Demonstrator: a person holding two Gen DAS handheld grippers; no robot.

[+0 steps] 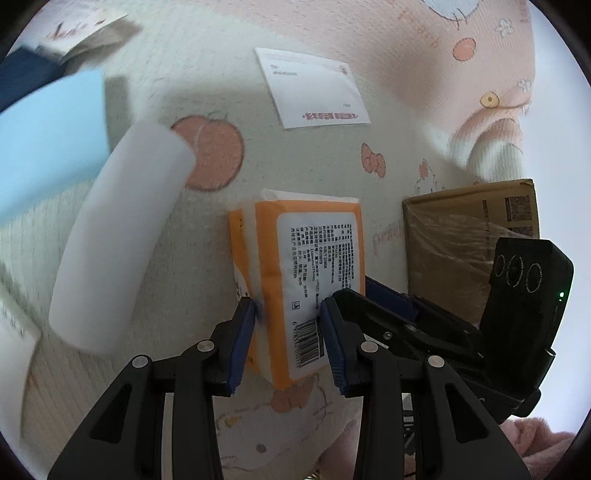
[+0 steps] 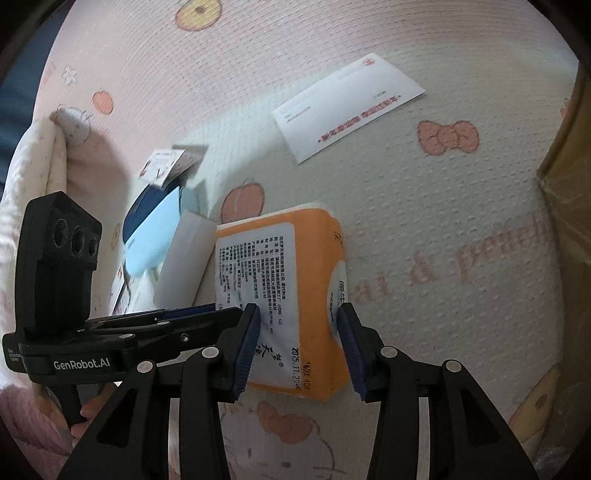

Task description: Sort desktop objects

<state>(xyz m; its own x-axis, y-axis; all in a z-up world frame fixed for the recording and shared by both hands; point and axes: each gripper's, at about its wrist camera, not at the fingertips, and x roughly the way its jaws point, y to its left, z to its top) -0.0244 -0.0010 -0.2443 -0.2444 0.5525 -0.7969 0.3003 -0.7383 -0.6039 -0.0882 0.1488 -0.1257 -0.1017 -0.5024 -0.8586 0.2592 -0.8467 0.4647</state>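
An orange tissue pack (image 1: 295, 240) with a white printed label is held over the peach-print cloth (image 1: 295, 162). My left gripper (image 1: 288, 314) is shut on its near end, blue pads pressing both sides. In the right wrist view the same tissue pack (image 2: 277, 251) sits between the pads of my right gripper (image 2: 299, 314), which also grips it. The two grippers stand side by side on the pack. The right gripper's black body (image 1: 524, 295) shows at the right of the left wrist view. The left one's body (image 2: 59, 266) shows at the left of the right wrist view.
A white envelope (image 1: 314, 88) lies flat on the cloth beyond the pack. At the left are a white roll (image 1: 122, 236), a light blue object (image 1: 48, 147) and a small printed card (image 1: 81, 29). A cardboard box (image 1: 469, 240) stands at the right.
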